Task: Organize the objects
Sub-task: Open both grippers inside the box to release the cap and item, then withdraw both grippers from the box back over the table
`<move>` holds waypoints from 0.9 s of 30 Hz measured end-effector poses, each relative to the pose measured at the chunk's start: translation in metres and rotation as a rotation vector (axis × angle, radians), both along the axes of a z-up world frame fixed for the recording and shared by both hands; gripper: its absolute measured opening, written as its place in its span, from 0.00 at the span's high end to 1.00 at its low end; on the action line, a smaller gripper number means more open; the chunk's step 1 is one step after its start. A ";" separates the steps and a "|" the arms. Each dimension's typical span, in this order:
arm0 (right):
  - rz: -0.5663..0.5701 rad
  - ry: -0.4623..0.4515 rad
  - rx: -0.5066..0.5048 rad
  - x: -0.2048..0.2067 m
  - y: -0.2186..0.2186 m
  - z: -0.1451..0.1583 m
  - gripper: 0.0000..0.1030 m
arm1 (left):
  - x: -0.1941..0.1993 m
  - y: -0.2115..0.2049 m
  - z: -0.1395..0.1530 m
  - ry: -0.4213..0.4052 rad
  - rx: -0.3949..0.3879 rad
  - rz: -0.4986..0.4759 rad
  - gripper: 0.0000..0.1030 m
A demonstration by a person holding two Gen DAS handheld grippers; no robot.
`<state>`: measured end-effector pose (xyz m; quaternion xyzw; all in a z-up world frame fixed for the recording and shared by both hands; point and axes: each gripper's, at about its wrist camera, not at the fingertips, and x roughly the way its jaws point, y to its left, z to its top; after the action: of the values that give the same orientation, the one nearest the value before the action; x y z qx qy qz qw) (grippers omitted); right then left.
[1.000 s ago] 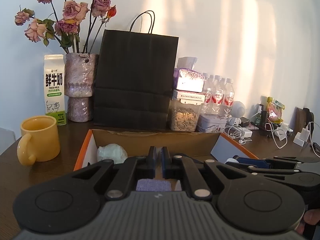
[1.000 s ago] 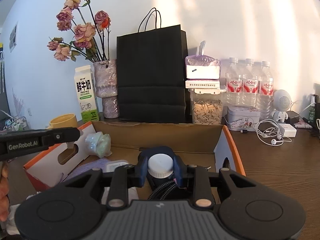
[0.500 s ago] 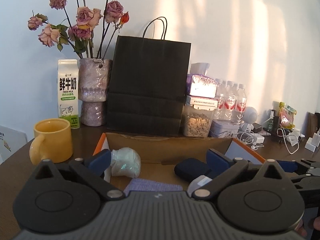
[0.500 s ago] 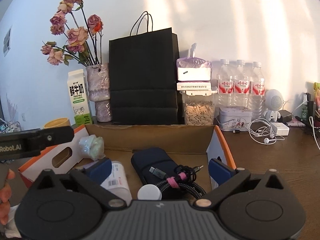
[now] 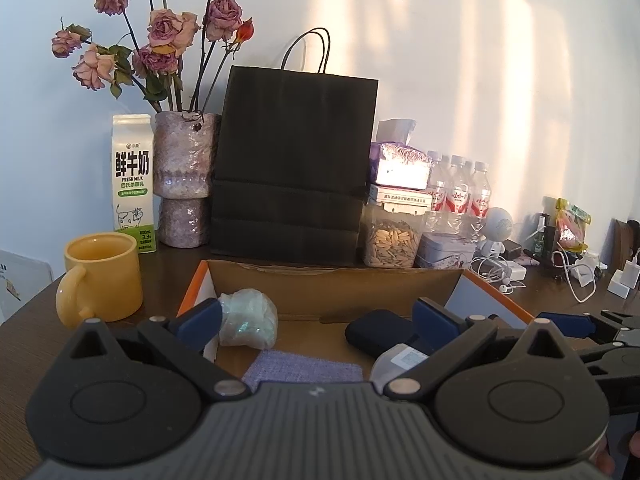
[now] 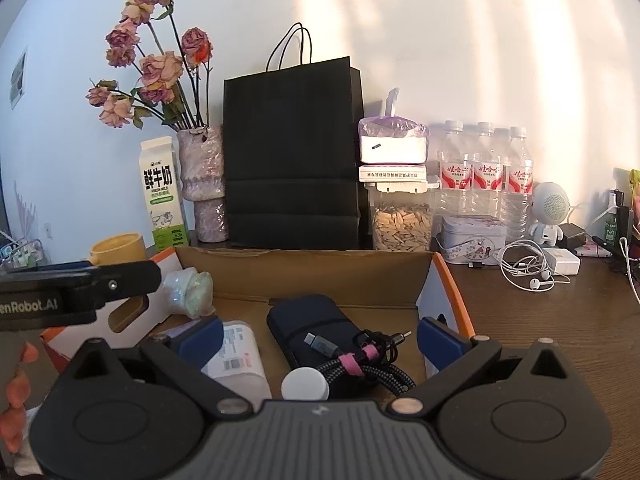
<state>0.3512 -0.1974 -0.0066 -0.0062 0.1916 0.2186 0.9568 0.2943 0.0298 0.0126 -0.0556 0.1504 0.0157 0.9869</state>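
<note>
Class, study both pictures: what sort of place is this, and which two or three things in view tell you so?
Most likely a lived-in home or small office table pushed against a wall. The clues: a vase of dried roses beside a milk carton, a yellow mug, and earphones with chargers tangled beside a pack of water bottles.

The white bottle (image 6: 306,386) shows only its cap above the body of the right tongs (image 6: 318,338). The purple cloth (image 5: 302,370) is cut by the left tongs' body. Perhaps fingers (image 6: 18,390) appear at the left edge.
</note>
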 end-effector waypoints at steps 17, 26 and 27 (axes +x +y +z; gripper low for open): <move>0.036 0.005 0.019 -0.024 -0.003 0.010 0.00 | -0.028 0.006 0.009 0.005 -0.023 0.019 0.00; 0.037 0.022 0.000 -0.048 -0.007 0.008 0.00 | -0.052 0.015 0.012 0.016 -0.018 0.039 0.00; 0.037 0.025 -0.002 -0.051 -0.007 0.008 0.00 | -0.055 0.017 0.013 0.017 -0.017 0.041 0.00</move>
<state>0.3001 -0.2046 0.0012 -0.0082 0.2036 0.2361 0.9501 0.2396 0.0463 0.0254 -0.0668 0.1580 0.0351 0.9846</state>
